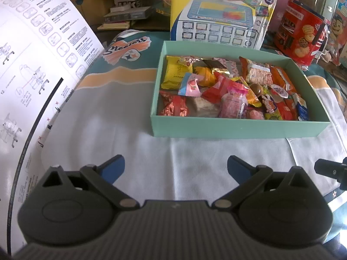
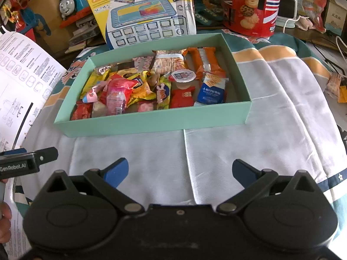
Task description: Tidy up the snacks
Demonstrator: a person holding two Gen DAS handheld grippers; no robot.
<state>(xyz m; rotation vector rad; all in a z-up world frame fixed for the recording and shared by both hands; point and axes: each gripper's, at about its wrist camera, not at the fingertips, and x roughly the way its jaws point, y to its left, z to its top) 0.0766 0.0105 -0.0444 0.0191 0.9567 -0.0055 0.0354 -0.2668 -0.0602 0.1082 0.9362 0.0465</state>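
A shallow mint-green box sits on a pale cloth and holds several wrapped snacks: a yellow packet, a pink candy bag, orange bars, a blue-and-white packet and a round jelly cup. My left gripper hovers open over the cloth in front of the box, empty. My right gripper is also open and empty, in front of the box's near wall. The left gripper's body shows at the right wrist view's left edge.
A large white instruction sheet rises on the left. Behind the box stand a toy tablet box, a red biscuit tin and a blue toy train. Loose snack wrappers lie at the far right.
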